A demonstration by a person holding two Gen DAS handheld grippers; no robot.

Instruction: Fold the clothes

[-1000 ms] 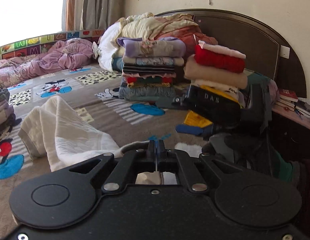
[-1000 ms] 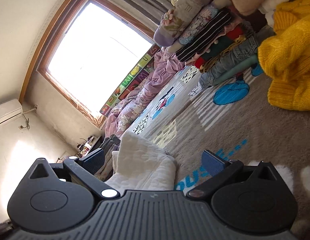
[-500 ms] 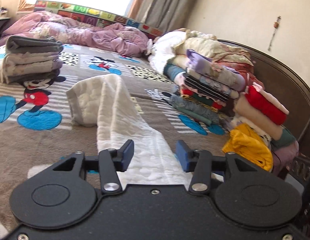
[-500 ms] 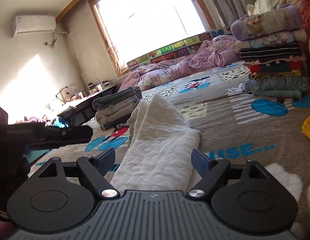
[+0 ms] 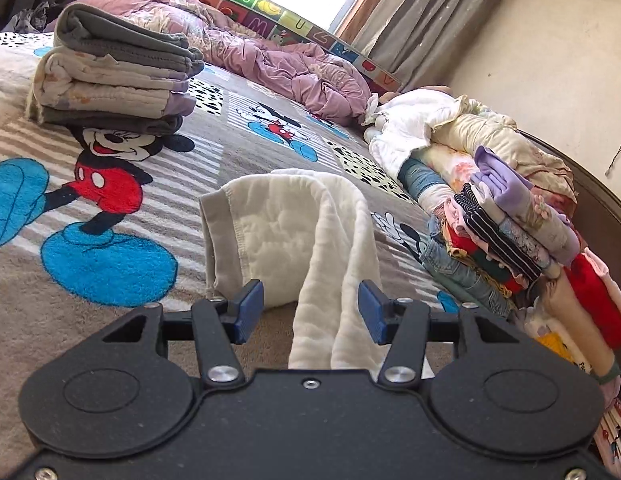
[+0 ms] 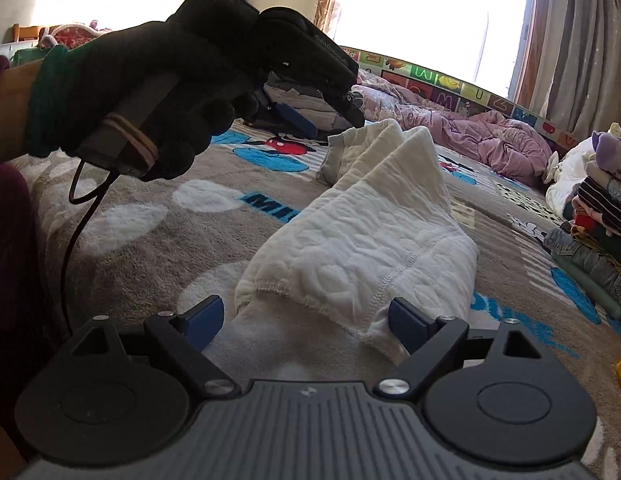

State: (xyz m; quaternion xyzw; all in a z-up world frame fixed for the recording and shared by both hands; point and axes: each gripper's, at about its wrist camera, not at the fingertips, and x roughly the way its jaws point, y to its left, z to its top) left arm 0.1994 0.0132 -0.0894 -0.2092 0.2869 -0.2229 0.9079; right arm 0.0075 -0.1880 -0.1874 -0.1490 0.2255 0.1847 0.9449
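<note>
White quilted garment (image 5: 310, 232) lies on the bed blanket (image 5: 110, 320), seen from the left wrist as a rumpled strip running away from the camera, its grey-banded hem (image 5: 208, 240) at the far left and a narrower fold trailing back between the fingers. The left gripper (image 5: 310, 312) stands part open, its blue pads (image 5: 250, 310) clear of the cloth on either side, gripping nothing. Bare blanket spreads wide to the left of the garment, as far as a folded grey and cream stack (image 5: 114, 76) well apart at the upper left. On the right the room is tighter: a tall pile of folded clothes (image 5: 510, 232) leans against the dark headboard (image 5: 598, 208). A purple duvet (image 5: 290, 68) bunches along the far edge under the window.

From the right wrist, the garment (image 6: 370, 240) has its near stitched opening just ahead of the right gripper (image 6: 306, 320), whose jaws have just been opening and stand wide, one pad (image 6: 404, 322) close beside the cloth edge, not pinching it. A gloved hand (image 6: 150, 92) holds the left gripper (image 6: 310, 112) above the garment's far end. Open blanket (image 6: 150, 220) lies to the left; the folded pile (image 6: 602, 208) borders the right side.
</note>
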